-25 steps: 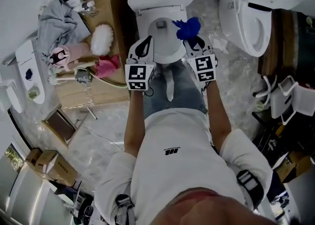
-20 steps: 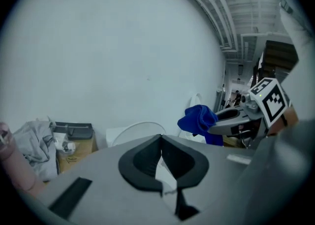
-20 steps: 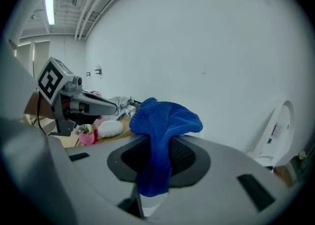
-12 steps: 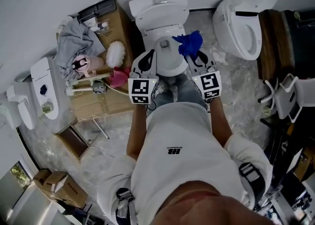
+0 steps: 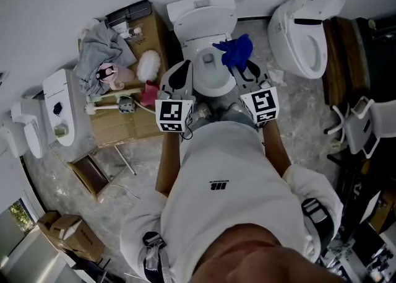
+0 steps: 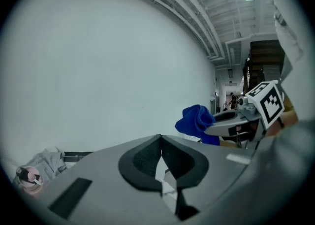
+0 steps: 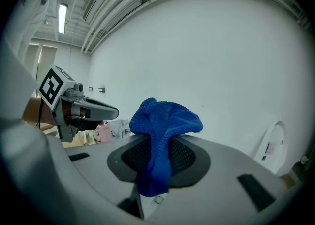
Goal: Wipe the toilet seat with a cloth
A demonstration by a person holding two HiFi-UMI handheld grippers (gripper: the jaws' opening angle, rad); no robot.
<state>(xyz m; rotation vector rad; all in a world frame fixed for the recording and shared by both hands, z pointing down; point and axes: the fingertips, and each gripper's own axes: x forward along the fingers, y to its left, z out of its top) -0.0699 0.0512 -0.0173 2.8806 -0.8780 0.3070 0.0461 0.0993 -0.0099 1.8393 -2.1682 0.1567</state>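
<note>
The cloth (image 7: 165,120), a blue towelling piece, is bunched between the fingers of the right gripper (image 7: 158,152). These fingers are closed on it, with a fold standing above them and a tail hanging below. In the head view the cloth lies over the right rear part of the toilet seat (image 5: 215,87). The right gripper view shows only the wall behind the cloth, so we judge it to be held clear of the seat. Contact cannot be confirmed from either view.

The left gripper (image 6: 160,150) stands at the left side of the bowl. Its fingers are closed together with nothing between them. Both grippers point toward the wall behind the toilet.

The toilet stands on the floor against the wall. A cardboard box (image 5: 124,124) loaded with assorted items sits near its left side. A second toilet (image 5: 306,21) stands apart from it on the right.

Step in hand: we judge that the cloth is gripped and positioned, and that the wipe itself is not under way.

Next move: lower the right gripper until the hanging tail of the cloth lies flat on the seat rim, then draw it along the ring. Keep the grip firm so the cloth does not drop into the bowl. Keep the left gripper clear of the wiping path.
</note>
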